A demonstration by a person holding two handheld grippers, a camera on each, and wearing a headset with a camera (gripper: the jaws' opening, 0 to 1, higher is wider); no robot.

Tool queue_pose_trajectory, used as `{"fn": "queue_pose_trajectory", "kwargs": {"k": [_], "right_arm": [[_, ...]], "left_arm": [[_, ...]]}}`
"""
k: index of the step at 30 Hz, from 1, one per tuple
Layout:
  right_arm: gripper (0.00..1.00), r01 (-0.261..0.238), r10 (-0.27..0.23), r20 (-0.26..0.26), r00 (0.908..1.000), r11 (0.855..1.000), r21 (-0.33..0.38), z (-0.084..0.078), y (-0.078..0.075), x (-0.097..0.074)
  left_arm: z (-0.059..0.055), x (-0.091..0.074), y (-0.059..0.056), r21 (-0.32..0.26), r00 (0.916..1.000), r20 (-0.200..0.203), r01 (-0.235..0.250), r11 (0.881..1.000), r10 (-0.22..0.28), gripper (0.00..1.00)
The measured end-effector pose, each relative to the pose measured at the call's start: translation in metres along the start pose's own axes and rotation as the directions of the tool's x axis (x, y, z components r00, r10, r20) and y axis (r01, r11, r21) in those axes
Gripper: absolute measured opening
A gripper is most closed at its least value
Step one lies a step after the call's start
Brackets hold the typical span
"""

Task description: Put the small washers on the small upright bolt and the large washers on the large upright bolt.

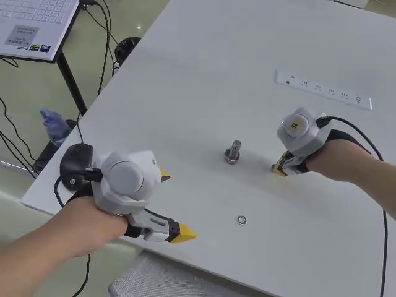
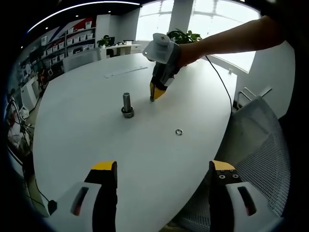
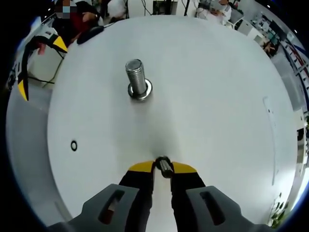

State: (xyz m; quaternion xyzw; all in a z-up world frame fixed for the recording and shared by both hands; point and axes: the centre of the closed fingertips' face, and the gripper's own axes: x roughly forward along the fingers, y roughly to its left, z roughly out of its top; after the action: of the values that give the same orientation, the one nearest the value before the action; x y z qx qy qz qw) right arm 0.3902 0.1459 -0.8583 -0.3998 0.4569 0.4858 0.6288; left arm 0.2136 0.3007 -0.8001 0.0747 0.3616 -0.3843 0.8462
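A large upright bolt (image 1: 232, 150) (image 2: 127, 103) (image 3: 136, 76) stands mid-table with a washer (image 3: 140, 92) around its foot. One small washer (image 1: 241, 219) (image 2: 179, 131) (image 3: 74, 145) lies flat nearer the front edge. My right gripper (image 1: 281, 168) (image 2: 155, 93) (image 3: 163, 167) points down at the table, right of the large bolt, shut on a small dark bolt (image 3: 164, 166) that stands between its yellow tips. My left gripper (image 1: 175, 205) (image 2: 163, 169) (image 3: 41, 66) hovers open near the front left edge, holding nothing.
A white power strip (image 1: 322, 90) lies at the table's far right. A laptop (image 1: 34, 25) sits on a side stand to the left, with cables and a water bottle (image 1: 54, 124) below. A mesh chair (image 2: 260, 159) stands by the front edge.
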Motion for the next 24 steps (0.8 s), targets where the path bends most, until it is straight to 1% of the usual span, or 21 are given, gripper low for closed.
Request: {"fn": "queue_pose_trajectory", "kwargs": {"k": [6,9,12,16,20,24], "right_arm": [[0.15,-0.001,0.001,0.008,1.0000,1.000,0.004,0.0017,-0.0021,0.0007],[0.20,-0.014,0.013,0.011,0.9999,1.000,0.009,0.0026,-0.0010,0.0011],[0.24,-0.020,0.020,0.013,0.9997,1.000,-0.001,0.0034,-0.0015,0.0009],[0.26,-0.034,0.034,0.013,0.9993,0.999,0.006,0.0033,-0.0019,0.0000],[0.27,-0.034,0.034,0.014,0.9993,0.999,0.004,0.0037,-0.0037,-0.0015],[0.29,-0.038,0.038,0.016,0.9992,0.999,-0.003,0.0054,-0.0039,-0.0070]], "left_arm": [[-0.0002,0.0006,0.0005,-0.004,1.0000,0.001,0.002,1.000,-0.002,0.77],[-0.0004,0.0013,-0.0002,-0.004,1.0000,-0.002,0.005,1.000,-0.005,0.77],[-0.0001,0.0016,0.0002,-0.004,1.0000,-0.001,0.005,1.000,-0.005,0.76],[0.0007,0.0021,0.0006,-0.007,1.0000,0.001,0.007,1.000,-0.007,0.76],[0.0009,0.0018,0.0013,-0.004,1.0000,-0.002,0.007,1.000,-0.007,0.76],[0.0032,0.0009,0.0019,-0.004,1.0000,0.004,0.004,1.000,-0.003,0.76]]}}
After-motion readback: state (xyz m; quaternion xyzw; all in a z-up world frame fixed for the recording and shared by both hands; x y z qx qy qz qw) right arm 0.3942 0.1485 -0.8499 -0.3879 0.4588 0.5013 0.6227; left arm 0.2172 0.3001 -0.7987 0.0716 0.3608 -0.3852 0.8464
